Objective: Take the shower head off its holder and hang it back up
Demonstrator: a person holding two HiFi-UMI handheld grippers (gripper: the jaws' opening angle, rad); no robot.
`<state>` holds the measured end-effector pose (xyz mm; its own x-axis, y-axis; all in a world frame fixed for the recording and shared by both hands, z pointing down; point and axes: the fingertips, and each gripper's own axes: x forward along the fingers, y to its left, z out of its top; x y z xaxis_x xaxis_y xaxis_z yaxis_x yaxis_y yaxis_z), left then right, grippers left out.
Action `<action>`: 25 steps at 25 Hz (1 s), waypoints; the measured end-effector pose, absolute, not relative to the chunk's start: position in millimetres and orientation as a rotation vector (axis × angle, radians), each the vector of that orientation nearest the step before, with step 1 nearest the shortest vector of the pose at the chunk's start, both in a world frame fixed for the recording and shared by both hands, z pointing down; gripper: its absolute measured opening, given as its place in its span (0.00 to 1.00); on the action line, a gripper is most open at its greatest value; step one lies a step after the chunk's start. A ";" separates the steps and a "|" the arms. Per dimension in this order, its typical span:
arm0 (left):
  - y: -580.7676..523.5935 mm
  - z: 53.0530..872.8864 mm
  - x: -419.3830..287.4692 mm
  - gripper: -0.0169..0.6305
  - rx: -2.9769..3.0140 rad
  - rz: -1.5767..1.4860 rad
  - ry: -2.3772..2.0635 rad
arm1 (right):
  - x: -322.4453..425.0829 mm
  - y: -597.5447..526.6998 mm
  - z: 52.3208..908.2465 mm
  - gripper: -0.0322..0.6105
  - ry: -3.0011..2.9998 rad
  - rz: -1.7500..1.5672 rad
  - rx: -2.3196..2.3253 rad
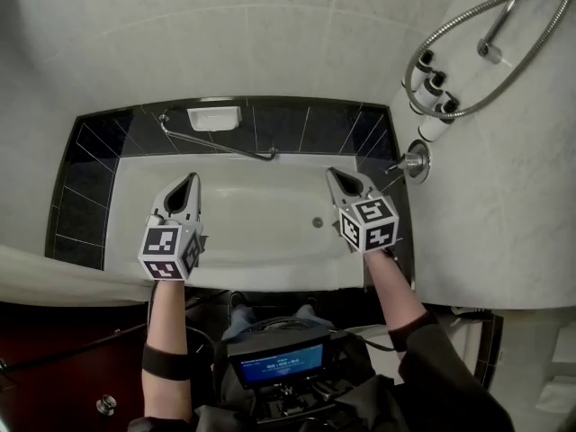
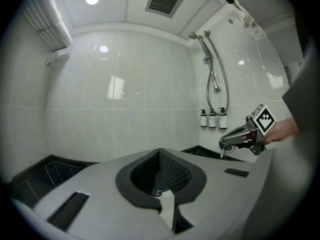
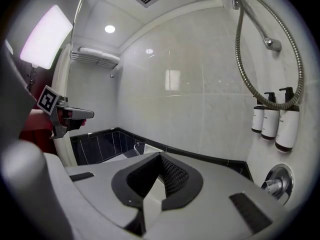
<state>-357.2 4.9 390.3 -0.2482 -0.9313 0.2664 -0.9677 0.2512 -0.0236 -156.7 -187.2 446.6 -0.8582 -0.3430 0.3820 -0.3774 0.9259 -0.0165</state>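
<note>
Shower head [image 2: 192, 35] sits high in its holder [image 2: 204, 34], well above left gripper [image 1: 187, 185] and right gripper [image 1: 337, 180]. Both pairs of jaws are clenched on nothing; the nearer right one should open before reaching up.

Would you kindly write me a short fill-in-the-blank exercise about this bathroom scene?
1. The left hand-held gripper and the right hand-held gripper both have their jaws ____ and hold nothing.
2. ____ bottles hang in a row on the wall.
3. The white bathtub has a surround of ____ tiles.

Missing words: shut; three; black.
</note>
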 end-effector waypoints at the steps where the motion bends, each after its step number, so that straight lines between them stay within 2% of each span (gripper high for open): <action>1: 6.2 392.8 -358.9 0.03 1.783 0.265 -2.319 | -158.1 -186.6 446.4 0.07 -2.704 0.113 0.525; 12: -30.3 371.4 -350.0 0.03 1.905 0.209 -2.283 | -152.0 -200.3 397.0 0.08 -2.726 -0.166 0.632; 15: -53.0 352.9 -335.0 0.03 1.995 0.209 -2.262 | -147.9 -206.6 346.9 0.08 -2.774 -0.269 0.677; 25: -134.6 225.9 -270.9 0.03 2.312 0.123 -2.199 | -92.6 -268.2 130.9 0.25 -2.824 -0.669 0.994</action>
<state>-270.9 -134.6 225.9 0.0491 -0.9986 0.0208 -0.9946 -0.0508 -0.0901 -92.6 -268.2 130.9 -0.7874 -0.6120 -0.0733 -0.5798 0.6952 0.4249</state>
